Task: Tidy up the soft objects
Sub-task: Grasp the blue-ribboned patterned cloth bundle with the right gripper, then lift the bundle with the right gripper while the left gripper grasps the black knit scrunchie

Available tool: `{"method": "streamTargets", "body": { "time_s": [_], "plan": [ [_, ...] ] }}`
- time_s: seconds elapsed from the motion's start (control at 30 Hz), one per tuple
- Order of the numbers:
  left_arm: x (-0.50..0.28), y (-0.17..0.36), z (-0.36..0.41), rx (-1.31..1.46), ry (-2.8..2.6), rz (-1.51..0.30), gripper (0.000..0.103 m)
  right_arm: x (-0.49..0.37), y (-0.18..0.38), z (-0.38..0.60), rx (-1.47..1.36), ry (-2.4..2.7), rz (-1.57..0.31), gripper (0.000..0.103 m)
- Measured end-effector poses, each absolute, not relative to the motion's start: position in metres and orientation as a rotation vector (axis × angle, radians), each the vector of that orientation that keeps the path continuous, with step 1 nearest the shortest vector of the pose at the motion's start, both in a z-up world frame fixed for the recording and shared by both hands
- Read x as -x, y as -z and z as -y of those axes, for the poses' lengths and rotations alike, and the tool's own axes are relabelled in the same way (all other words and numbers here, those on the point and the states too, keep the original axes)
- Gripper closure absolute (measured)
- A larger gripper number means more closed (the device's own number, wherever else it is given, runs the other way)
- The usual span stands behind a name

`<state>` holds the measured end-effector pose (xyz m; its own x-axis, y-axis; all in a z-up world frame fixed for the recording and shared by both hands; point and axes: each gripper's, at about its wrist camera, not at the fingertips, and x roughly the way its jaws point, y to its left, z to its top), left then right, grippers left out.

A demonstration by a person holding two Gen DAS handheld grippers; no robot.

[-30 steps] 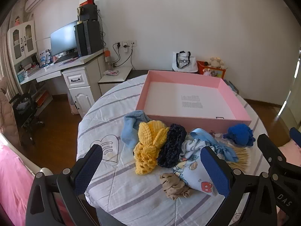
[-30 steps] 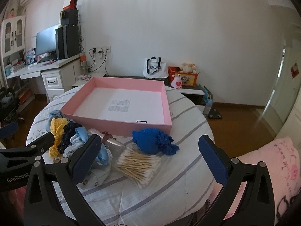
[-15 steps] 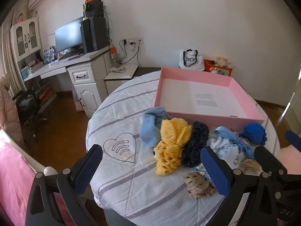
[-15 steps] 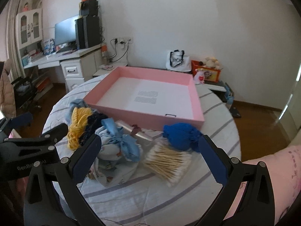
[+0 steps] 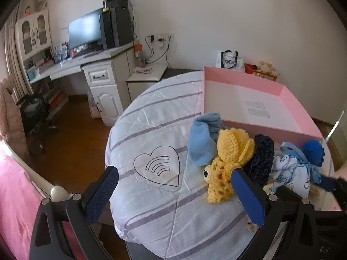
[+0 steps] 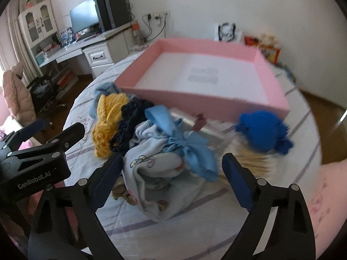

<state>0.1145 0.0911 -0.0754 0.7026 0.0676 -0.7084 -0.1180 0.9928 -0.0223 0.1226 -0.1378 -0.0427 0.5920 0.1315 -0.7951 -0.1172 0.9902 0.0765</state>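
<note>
A pile of soft things lies on the round table in front of an empty pink box: a light blue cloth, a yellow crochet toy, a dark navy knit, a printed white-and-blue pouch with a blue bow, and a royal blue knit. My left gripper is open and empty, left of the yellow toy. My right gripper is open, its fingers on either side of the pouch, just above it.
The table has a white striped cover with a heart logo. A bag of cotton swabs and a small beige cloth lie by the pouch. A desk with a monitor stands at the back left. Pink bedding is at the left.
Both grippers have moved left and closer to the table. The right gripper has dropped over the printed pouch; the left now points at the table's bare left side.
</note>
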Motion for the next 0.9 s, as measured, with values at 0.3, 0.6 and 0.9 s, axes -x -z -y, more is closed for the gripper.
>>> {"method": "streamTargets", "body": {
  "time_s": [0.3,0.6,0.9],
  "plan": [
    [-0.119,0.078,-0.092,0.085,-0.076,-0.805,0.000,-0.127,0.051,0.140,-0.057,-0.149,-0.942,0.046],
    [-0.112,0.072,-0.081,0.080,-0.033,-0.795,0.000,-0.115,0.033,0.143,-0.066,-0.144,-0.885,0.052],
    [-0.106,0.063,-0.073,0.120,0.016,-0.789,0.001,-0.098,-0.010,0.164,-0.074,-0.102,-0.740,0.052]
  ]
}}
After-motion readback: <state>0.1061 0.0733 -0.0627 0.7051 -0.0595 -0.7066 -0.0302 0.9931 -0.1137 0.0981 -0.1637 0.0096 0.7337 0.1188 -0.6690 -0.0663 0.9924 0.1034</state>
